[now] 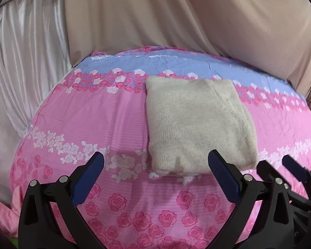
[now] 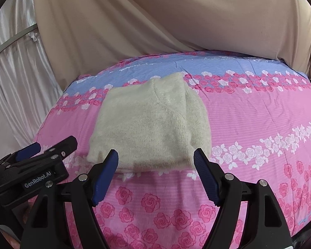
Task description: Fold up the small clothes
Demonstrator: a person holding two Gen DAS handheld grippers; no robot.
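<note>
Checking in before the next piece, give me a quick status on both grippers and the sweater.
Left gripper open, empty. Right gripper open, empty, at sweater's near edge. Sweater folded, flat on bedspread. Nothing in the way.

A: What's the item?
B: Cream knit sweater (image 1: 199, 124), fuzzy, folded into a compact, roughly rectangular bundle.
A: Pose?
B: Lying flat, a seam running diagonally across the top layer, near edge rounded and thick.
A: Where?
B: On the pink rose-print bedspread (image 1: 118, 116), far end reaching the blue band.
</note>
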